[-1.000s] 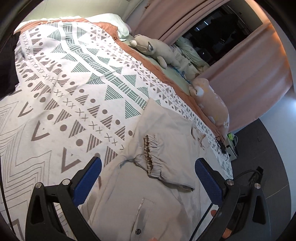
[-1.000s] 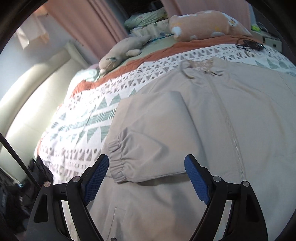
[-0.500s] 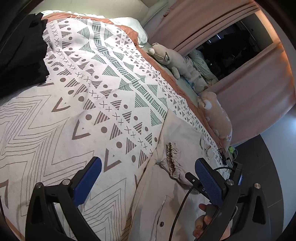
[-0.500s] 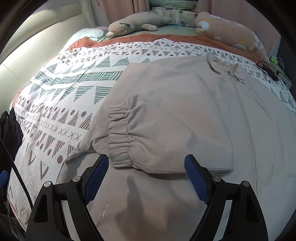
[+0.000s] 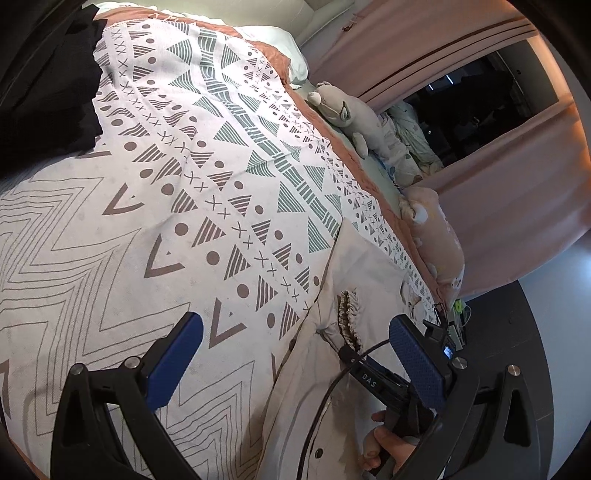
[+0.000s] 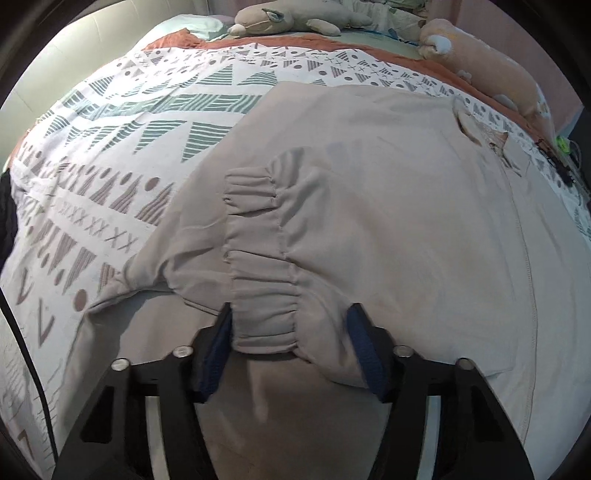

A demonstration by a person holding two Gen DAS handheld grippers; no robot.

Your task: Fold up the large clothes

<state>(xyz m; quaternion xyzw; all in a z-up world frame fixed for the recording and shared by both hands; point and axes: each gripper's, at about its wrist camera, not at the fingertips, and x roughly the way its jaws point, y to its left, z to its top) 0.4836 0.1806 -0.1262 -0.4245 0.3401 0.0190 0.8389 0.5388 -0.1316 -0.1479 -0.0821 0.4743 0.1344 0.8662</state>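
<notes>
Your beige zip-front jacket [image 6: 424,221] lay flat on the white geometric-patterned bedspread [image 5: 147,221], toward its stuffed-toy edge. Your right gripper [image 6: 291,354] sat half-closed around the sleeve's gathered elastic cuff [image 6: 258,280], pads touching fabric. Your left gripper [image 5: 295,354] hung wide, holding nothing, over the bedspread.

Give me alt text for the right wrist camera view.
The right tongs, partly closed, straddle the elastic cuff of a beige jacket, whose sleeve is folded across its body. The jacket lies on a patterned bedspread, plush toys behind.
</notes>
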